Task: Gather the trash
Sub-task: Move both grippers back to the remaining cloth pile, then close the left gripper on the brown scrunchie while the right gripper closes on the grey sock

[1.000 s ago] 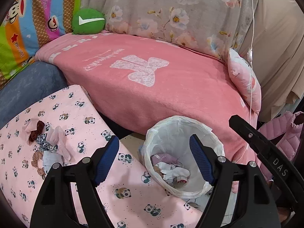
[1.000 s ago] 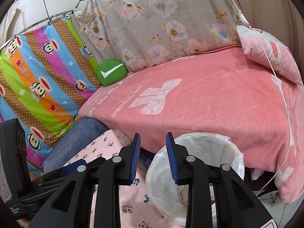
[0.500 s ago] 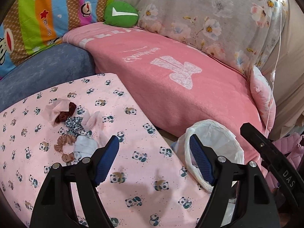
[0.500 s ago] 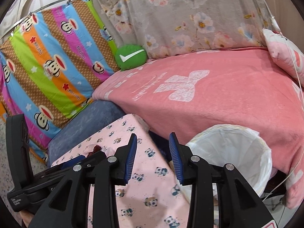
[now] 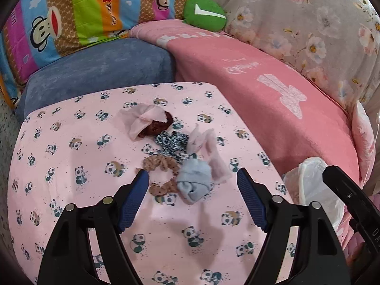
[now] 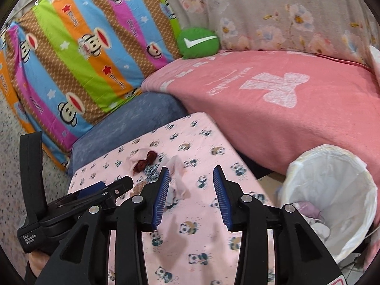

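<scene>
A small pile of trash lies on the pink panda-print table (image 5: 71, 190): a light blue wad (image 5: 194, 182), a brown scrunchie (image 5: 161, 166), a black-and-white piece (image 5: 173, 143), pale pink scraps (image 5: 211, 152) and a dark red piece under pink tissue (image 5: 152, 123). My left gripper (image 5: 192, 190) is open and empty, its jaws either side of the blue wad, just short of it. My right gripper (image 6: 191, 187) is open and empty above the table, right of the pile (image 6: 147, 163). The white-lined bin (image 6: 330, 190) stands at the table's right and holds some trash.
A pink blanket (image 5: 273, 95) covers the sofa behind the table. A blue cushion (image 5: 99, 71), a striped monkey-print quilt (image 6: 71, 59) and a green round pillow (image 5: 204, 11) lie behind. The bin's edge shows in the left wrist view (image 5: 311, 182).
My left gripper has swung left from over the bin to the trash pile on the table. My right gripper has followed left and its jaws have opened wider.
</scene>
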